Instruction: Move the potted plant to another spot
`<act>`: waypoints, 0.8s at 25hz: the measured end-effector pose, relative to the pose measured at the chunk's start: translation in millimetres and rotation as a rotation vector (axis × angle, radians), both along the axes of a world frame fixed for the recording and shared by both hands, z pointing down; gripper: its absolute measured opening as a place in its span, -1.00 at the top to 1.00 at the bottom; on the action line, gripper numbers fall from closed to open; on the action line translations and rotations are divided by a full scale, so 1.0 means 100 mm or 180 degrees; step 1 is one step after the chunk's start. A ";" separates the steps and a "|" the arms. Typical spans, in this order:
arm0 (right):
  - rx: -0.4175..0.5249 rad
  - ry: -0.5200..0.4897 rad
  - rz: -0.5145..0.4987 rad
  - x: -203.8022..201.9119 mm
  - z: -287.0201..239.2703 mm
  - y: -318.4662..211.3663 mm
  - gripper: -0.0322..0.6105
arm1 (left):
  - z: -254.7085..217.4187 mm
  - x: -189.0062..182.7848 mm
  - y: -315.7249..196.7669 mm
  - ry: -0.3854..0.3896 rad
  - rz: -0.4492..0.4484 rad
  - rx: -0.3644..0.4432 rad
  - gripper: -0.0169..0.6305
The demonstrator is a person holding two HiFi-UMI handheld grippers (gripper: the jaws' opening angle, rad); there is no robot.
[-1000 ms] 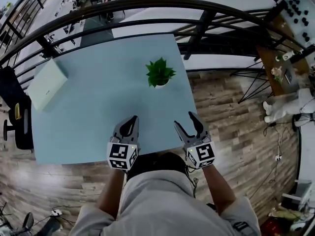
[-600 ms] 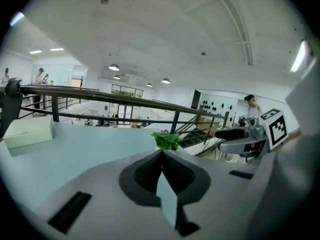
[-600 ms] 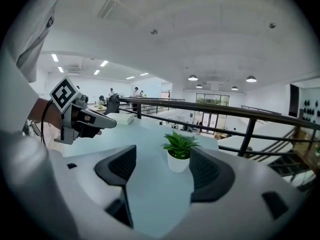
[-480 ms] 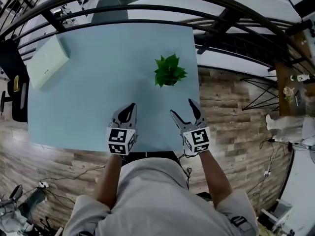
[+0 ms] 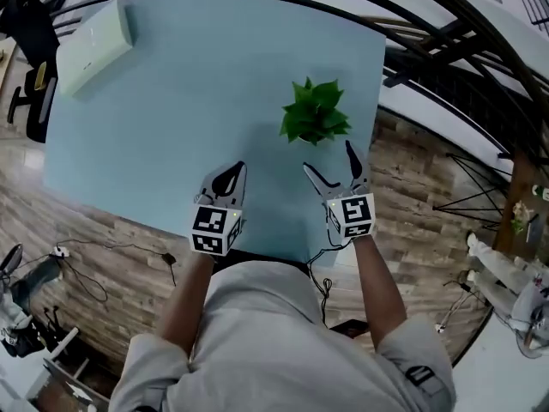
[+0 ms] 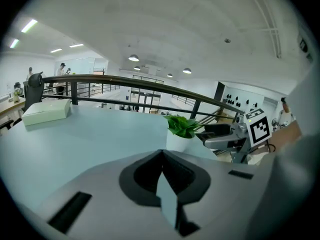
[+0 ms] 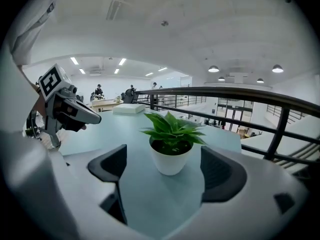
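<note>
Potted plant [image 5: 314,114] is standing just ahead of the right gripper [image 5: 327,156], whose empty jaws have just been opening, with the clenched left gripper [image 5: 236,170] farther off.

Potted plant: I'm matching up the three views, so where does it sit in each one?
Head view: plant right of the table's middle, just ahead of the right gripper.
Left gripper view: plant right of centre, beside the right gripper.
Right gripper view: plant dead centre, framed by the jaws, which have just been opening; untouched.
Shared landmark: pale box at the table's far left corner, in all three.
</note>
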State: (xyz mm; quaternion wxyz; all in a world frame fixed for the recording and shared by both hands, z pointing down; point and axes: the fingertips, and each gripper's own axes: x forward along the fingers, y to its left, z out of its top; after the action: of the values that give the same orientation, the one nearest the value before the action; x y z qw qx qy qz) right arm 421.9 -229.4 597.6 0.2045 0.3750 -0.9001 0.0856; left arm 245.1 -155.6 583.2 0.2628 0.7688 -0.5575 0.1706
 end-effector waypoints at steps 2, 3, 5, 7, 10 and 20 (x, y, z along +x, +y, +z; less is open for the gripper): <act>-0.0019 0.0018 -0.0064 -0.01 0.10 -0.09 -0.56 | 0.10 0.02 0.02 -0.0004 -0.0084 -0.0064 0.91; -0.0014 0.0024 -0.0094 -0.02 0.14 -0.14 -0.58 | 0.15 0.02 0.03 -0.0009 -0.0117 -0.0094 0.91; 0.0008 0.0046 -0.0157 -0.05 0.20 -0.23 -0.60 | 0.23 0.04 0.03 -0.0033 -0.0164 -0.0144 0.91; 0.0034 0.0064 -0.0213 -0.09 0.25 -0.31 -0.63 | 0.30 0.04 0.04 -0.0066 -0.0187 -0.0189 0.91; 0.0029 0.0037 -0.0291 -0.18 0.34 -0.39 -0.68 | 0.37 0.03 0.05 -0.0097 -0.0223 -0.0237 0.91; 0.0000 -0.0012 -0.0378 -0.45 0.50 -0.67 -0.76 | 0.41 -0.21 0.24 -0.0176 -0.0464 -0.0333 0.91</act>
State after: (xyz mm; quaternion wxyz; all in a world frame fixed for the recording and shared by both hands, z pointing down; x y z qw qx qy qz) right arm 376.4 -296.6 647.4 0.2076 0.3208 -0.9212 0.0739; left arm 224.2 -131.5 624.2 0.2988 0.7064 -0.6094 0.2011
